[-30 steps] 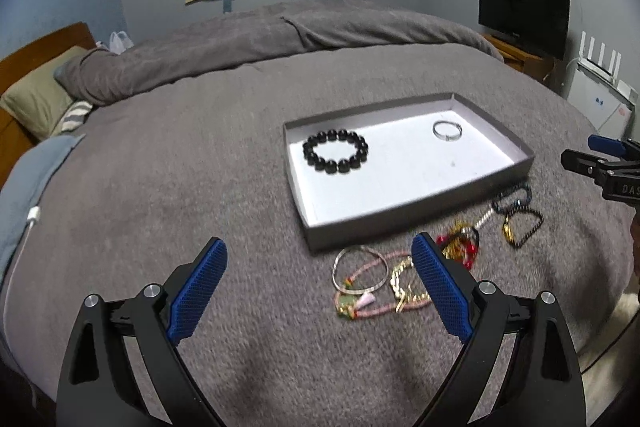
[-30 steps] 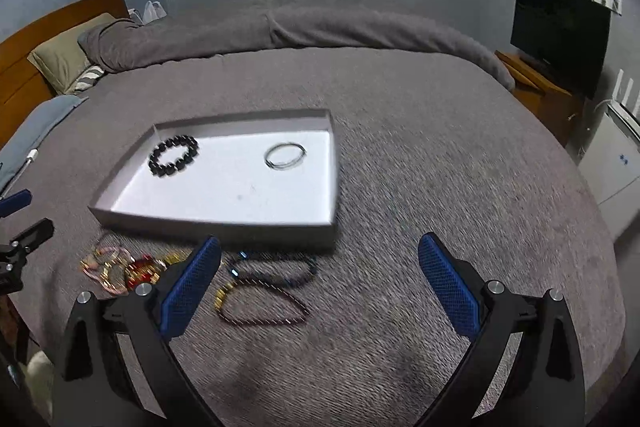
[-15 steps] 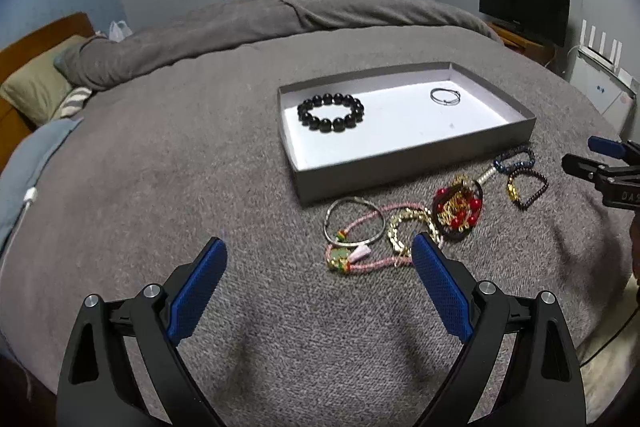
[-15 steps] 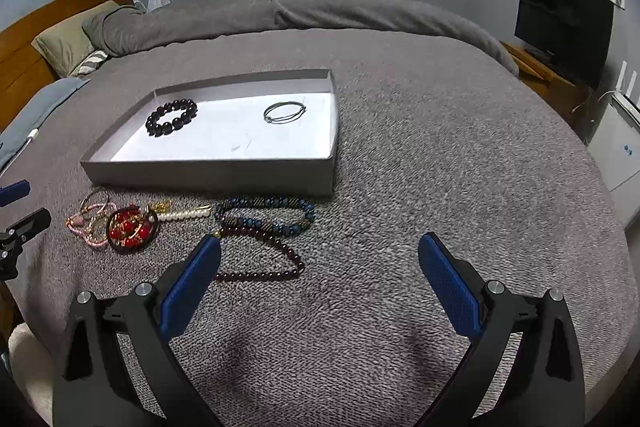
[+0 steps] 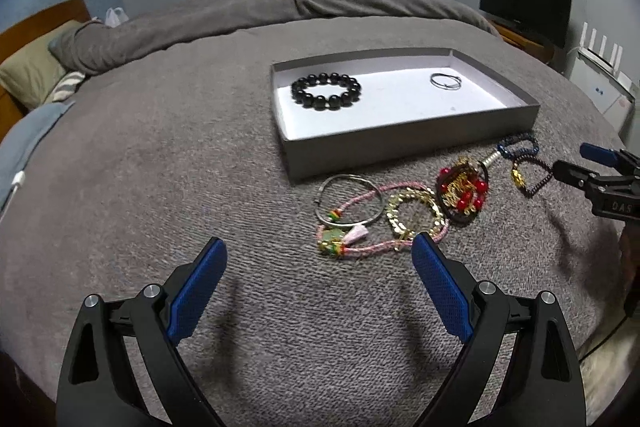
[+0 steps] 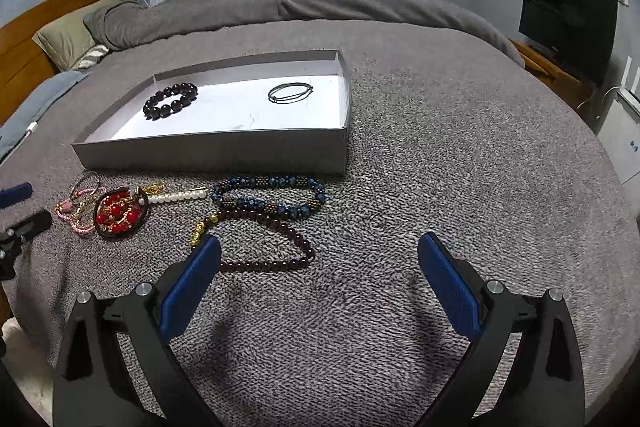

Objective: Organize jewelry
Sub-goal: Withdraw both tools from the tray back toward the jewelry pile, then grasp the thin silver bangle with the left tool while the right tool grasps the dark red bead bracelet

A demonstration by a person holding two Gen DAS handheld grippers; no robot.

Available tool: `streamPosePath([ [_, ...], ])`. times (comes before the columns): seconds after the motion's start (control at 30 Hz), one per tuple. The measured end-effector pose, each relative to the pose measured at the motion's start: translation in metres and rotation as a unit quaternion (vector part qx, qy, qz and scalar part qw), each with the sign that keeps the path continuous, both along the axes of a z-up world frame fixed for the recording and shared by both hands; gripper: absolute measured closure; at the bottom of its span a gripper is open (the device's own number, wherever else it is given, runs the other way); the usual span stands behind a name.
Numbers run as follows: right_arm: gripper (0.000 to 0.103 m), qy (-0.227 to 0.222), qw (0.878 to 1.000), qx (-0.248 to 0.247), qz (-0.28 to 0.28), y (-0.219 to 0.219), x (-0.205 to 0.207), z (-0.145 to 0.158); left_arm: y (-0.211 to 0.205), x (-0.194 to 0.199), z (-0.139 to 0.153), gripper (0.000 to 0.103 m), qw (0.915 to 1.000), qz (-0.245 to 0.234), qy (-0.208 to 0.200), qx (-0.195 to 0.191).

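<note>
You are holding your left gripper [image 5: 318, 281] wide apart over the gray blanket [image 5: 168, 163], and it is gripping nothing. Its right blue pad [image 5: 438, 291] is sitting just beside the pink cord bracelet [image 5: 360, 247], not touching it. Bare blanket is lying to the left of that gripper, so there is room there.

You are holding your right gripper [image 6: 318, 281] wide apart too, with nothing in it. Its left blue pad [image 6: 192, 287] is sitting close to the dark red bead string [image 6: 276, 243]. Open blanket is stretching out to the right of it.

Past the grippers, more jewelry is lying in a row on the blanket: a thin silver bangle [image 5: 348, 201], a gold chain loop [image 5: 416, 217], a red bead bunch [image 6: 118, 213], a short white pearl piece [image 6: 176, 195] and a blue bead bracelet [image 6: 272, 197].

Just behind the row, the gray tray [image 6: 216, 151] is sitting with its near wall facing you. Inside it, a black bead bracelet [image 6: 170, 100] is lying on the left and a thin wire ring [image 6: 290, 92] on the right, well apart.
</note>
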State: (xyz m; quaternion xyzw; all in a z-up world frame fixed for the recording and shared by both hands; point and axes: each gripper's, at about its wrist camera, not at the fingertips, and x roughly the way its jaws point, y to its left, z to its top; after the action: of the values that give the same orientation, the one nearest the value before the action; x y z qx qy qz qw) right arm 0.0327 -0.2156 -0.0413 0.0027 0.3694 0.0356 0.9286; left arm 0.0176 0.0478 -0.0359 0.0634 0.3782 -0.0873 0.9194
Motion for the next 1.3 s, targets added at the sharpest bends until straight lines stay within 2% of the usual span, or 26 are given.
streamPosePath([
  [0.23, 0.028, -0.01, 1.0, 0.007, 0.008, 0.005, 0.001, -0.002, -0.001, 0.007, 0.002, 0.011, 0.9999, 0.005, -0.008, -0.01],
  [0.4, 0.043, 0.008, 1.0, 0.012, 0.013, 0.006, 0.005, -0.008, 0.004, 0.016, 0.01, 0.012, 0.9996, 0.011, -0.014, -0.023],
  [0.47, 0.047, 0.012, 1.0, 0.01, 0.015, 0.007, 0.006, -0.01, 0.002, 0.019, 0.009, 0.013, 0.9997, 0.012, -0.015, -0.012],
  [0.53, 0.055, 0.017, 1.0, 0.009, 0.016, 0.007, 0.008, -0.012, 0.003, 0.024, 0.008, 0.018, 0.9998, 0.015, -0.012, -0.007],
  [0.57, 0.057, 0.019, 1.0, 0.01, 0.017, 0.008, 0.009, -0.013, 0.004, 0.028, 0.007, 0.025, 0.9998, 0.016, -0.007, -0.008],
  [0.6, 0.059, 0.02, 1.0, 0.009, 0.017, 0.008, 0.01, -0.013, 0.006, 0.033, 0.006, 0.037, 0.9998, 0.015, -0.002, -0.01],
  [0.8, 0.067, 0.025, 0.999, 0.003, 0.02, 0.01, 0.012, -0.016, 0.01, 0.05, -0.003, 0.065, 0.9996, 0.004, 0.026, -0.014],
  [0.9, 0.069, 0.027, 0.999, 0.002, 0.02, 0.011, 0.012, -0.017, 0.007, 0.056, -0.009, 0.074, 0.9991, -0.007, 0.04, -0.013],
  [1.07, 0.073, 0.028, 0.999, 0.0, 0.026, 0.014, 0.014, -0.019, -0.003, 0.06, -0.015, 0.074, 0.9986, -0.024, 0.046, 0.007],
  [1.13, 0.073, 0.031, 0.999, 0.002, 0.026, 0.014, 0.015, -0.02, -0.005, 0.063, -0.018, 0.078, 0.9981, -0.028, 0.054, 0.01],
  [1.2, 0.074, 0.032, 0.999, 0.007, 0.027, 0.013, 0.016, -0.021, -0.004, 0.065, -0.02, 0.091, 0.9978, -0.029, 0.058, 0.008],
  [1.23, 0.075, 0.033, 0.999, 0.009, 0.028, 0.013, 0.016, -0.021, -0.004, 0.066, -0.021, 0.093, 0.9976, -0.031, 0.061, 0.006],
  [1.27, 0.079, 0.034, 0.999, 0.01, 0.029, 0.013, 0.016, -0.021, -0.004, 0.066, -0.02, 0.098, 0.9976, -0.032, 0.061, 0.003],
  [1.3, 0.087, 0.032, 0.999, 0.011, 0.028, 0.013, 0.015, -0.02, -0.004, 0.064, -0.019, 0.098, 0.9979, -0.033, 0.056, 0.004],
])
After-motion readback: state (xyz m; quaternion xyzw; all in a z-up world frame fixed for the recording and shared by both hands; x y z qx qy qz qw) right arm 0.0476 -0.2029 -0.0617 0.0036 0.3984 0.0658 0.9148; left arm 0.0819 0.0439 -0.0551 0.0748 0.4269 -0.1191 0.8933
